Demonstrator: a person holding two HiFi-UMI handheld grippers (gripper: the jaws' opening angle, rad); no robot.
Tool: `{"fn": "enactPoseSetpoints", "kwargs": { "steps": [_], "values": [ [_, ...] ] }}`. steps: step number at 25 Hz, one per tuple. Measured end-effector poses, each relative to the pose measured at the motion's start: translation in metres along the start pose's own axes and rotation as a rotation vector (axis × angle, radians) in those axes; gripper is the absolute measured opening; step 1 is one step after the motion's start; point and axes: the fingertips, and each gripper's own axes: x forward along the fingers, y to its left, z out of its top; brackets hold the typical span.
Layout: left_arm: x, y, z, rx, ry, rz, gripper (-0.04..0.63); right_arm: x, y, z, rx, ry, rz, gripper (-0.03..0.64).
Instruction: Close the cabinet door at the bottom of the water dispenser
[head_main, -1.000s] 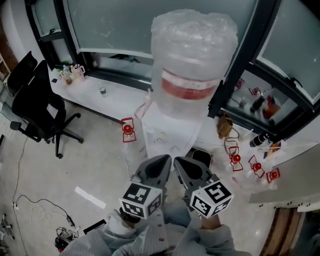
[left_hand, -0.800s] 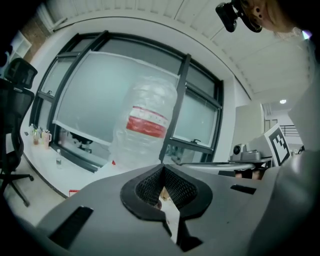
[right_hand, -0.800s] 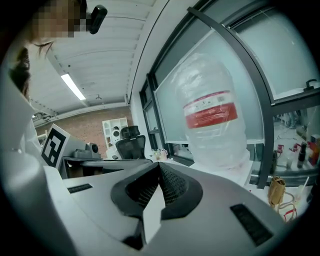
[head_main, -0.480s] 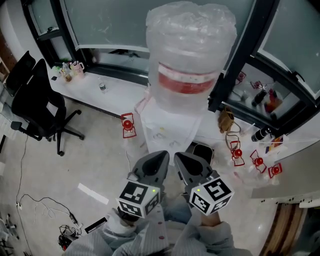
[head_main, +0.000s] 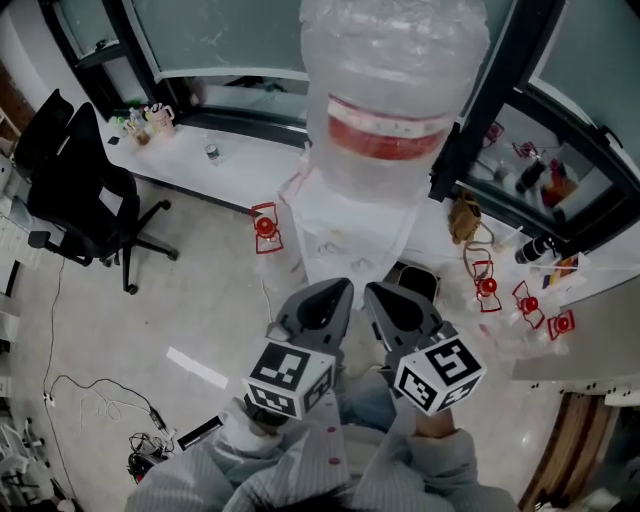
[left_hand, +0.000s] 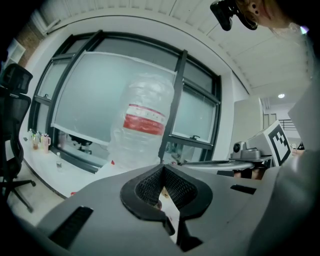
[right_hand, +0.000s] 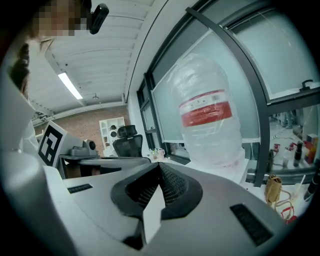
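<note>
The water dispenser's white body (head_main: 345, 235) stands just ahead of me, topped by a large plastic-wrapped bottle (head_main: 395, 90) with a red label. That bottle also shows in the left gripper view (left_hand: 142, 125) and the right gripper view (right_hand: 207, 117). My left gripper (head_main: 340, 288) and right gripper (head_main: 376, 290) are held side by side, pointing at the dispenser's front and short of it. Each is shut with nothing between its jaws (left_hand: 162, 167) (right_hand: 160, 165). The lower cabinet door is hidden under the grippers in every view.
A black office chair (head_main: 75, 190) stands on the floor at the left. A low white ledge (head_main: 230, 165) with cups runs under the windows. Small red items (head_main: 265, 228) (head_main: 487, 285), a brown bag (head_main: 465, 215) and a dark bin (head_main: 415, 280) surround the dispenser. Cables (head_main: 100, 400) lie at lower left.
The head view has shifted a little, so the dispenser sits higher in the picture. Both grippers stay side by side and shut.
</note>
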Motion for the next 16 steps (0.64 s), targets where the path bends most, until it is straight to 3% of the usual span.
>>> {"fn": "enactPoseSetpoints", "kwargs": {
  "steps": [16],
  "values": [
    [-0.012, 0.008, -0.007, 0.008, 0.008, 0.007, 0.011, 0.003, 0.013, -0.008, -0.005, 0.011, -0.002, 0.014]
  ]
}}
